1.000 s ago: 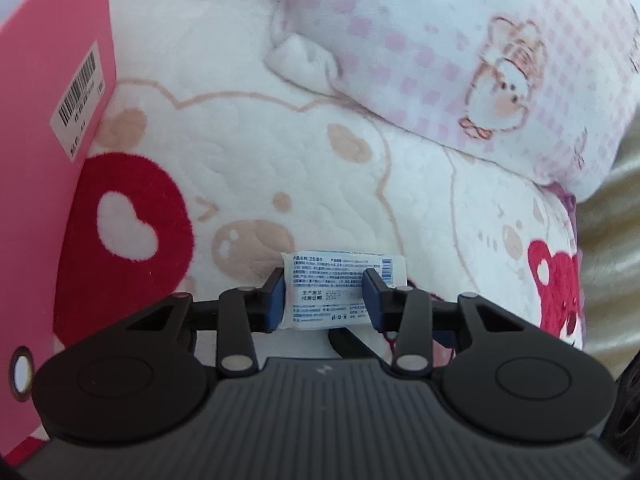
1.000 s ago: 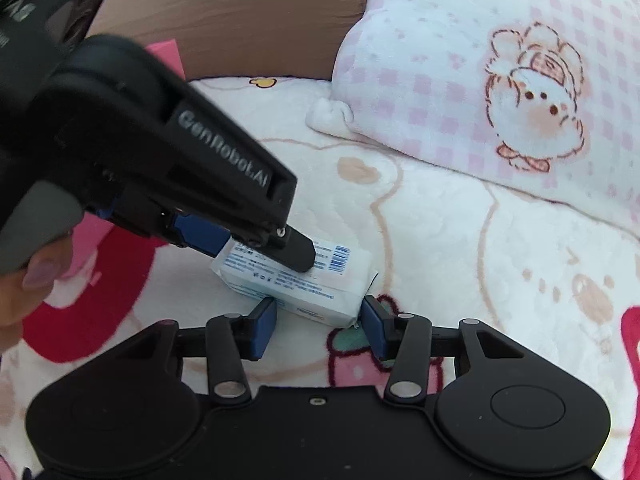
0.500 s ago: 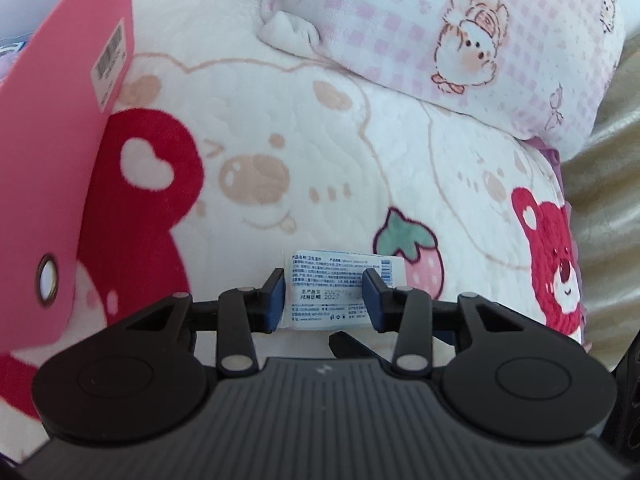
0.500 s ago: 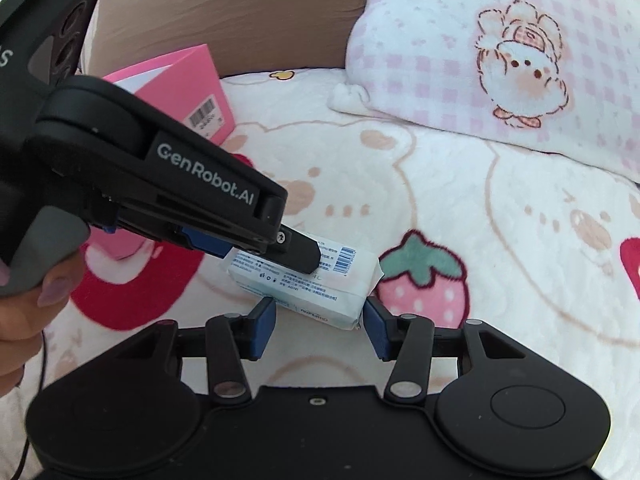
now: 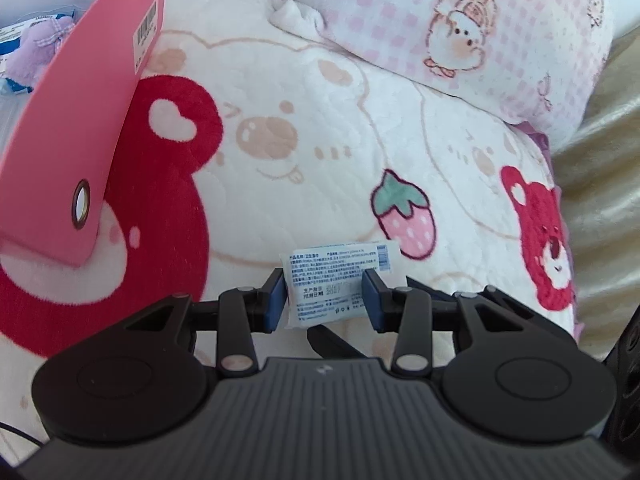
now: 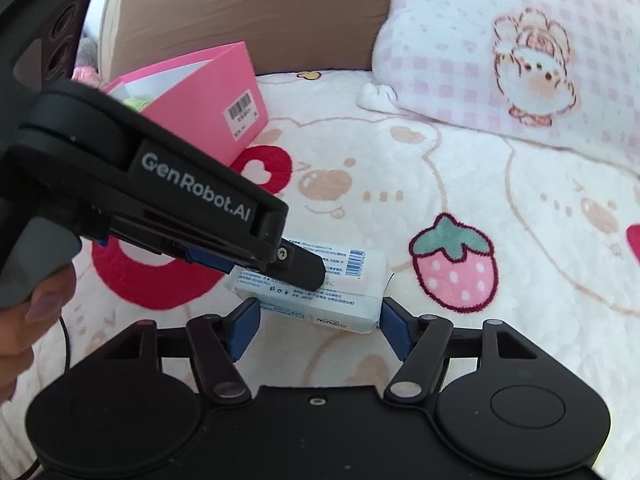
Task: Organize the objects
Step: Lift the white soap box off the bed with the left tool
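Left gripper (image 5: 325,298) clenched on white wipes packet (image 5: 334,286) at lower centre, right gripper (image 6: 316,326) opening, pads clear of packet, pink box (image 6: 208,96) upper left, on cartoon blanket (image 5: 320,128)

Both fisheye cameras ride just behind their tools, angled steeply down at a cartoon-print blanket (image 5: 328,92) on a bed. The left view faces the checked pillow (image 5: 460,28) with the pink box (image 5: 72,128) at its left edge; the right view (set further right) shares blanket, pillow (image 6: 520,52) and box (image 6: 212,100), close up.
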`<state>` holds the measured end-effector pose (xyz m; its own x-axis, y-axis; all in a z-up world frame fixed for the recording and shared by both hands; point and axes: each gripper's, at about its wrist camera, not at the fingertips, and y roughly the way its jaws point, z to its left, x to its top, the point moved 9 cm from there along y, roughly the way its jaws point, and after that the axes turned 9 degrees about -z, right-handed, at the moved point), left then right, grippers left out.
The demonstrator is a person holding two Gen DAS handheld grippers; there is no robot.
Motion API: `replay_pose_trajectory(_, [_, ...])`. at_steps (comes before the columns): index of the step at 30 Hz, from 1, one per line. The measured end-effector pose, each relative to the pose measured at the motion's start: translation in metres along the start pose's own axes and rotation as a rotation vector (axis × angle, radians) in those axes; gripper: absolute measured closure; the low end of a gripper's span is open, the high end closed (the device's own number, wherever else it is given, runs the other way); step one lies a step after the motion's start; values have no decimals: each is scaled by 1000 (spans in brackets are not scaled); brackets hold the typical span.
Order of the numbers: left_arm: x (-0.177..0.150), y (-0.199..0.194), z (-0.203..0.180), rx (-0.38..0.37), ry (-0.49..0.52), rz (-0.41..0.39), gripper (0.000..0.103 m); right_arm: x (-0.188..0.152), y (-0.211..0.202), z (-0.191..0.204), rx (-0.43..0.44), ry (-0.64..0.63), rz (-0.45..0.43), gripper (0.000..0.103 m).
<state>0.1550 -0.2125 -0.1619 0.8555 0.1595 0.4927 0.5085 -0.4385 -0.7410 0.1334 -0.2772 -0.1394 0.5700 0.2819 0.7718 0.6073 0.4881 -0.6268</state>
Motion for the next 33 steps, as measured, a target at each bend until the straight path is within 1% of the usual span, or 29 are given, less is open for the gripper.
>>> replay_pose_trajectory(2, [1, -10, -2, -14, 19, -4, 64, 4, -9, 4, -3, -1, -17, 31])
replay_pose_trajectory(5, [3, -26, -6, -20, 61, -14, 64, 8, -20, 10, 4, 37, -32, 30])
replay_pose_trajectory(9, [1, -46, -7, -8, 114, -13, 64, 15, -30, 26, 4, 11, -45, 29])
replay_pose_trajectory(13, [-5, -63, -3, 5, 137, 5, 64, 17, -38, 42, 15, 15, -24, 28])
replay_pose_trajectory(18, [-9, -86, 4, -6, 117, 29, 64, 19, -52, 63, 14, -9, -2, 28])
replay_pose_trajectory(24, [-11, -117, 11, -17, 113, 17, 64, 26, -67, 83, 41, 1, 13, 28])
replay_pose_trajectory(28, [-11, -136, 15, -22, 112, 1, 64, 33, -78, 94, 80, 38, 26, 28])
replay_pose_trajectory(33, [-19, -149, 20, -10, 107, -6, 63, 37, -88, 110, 93, -6, 31, 28])
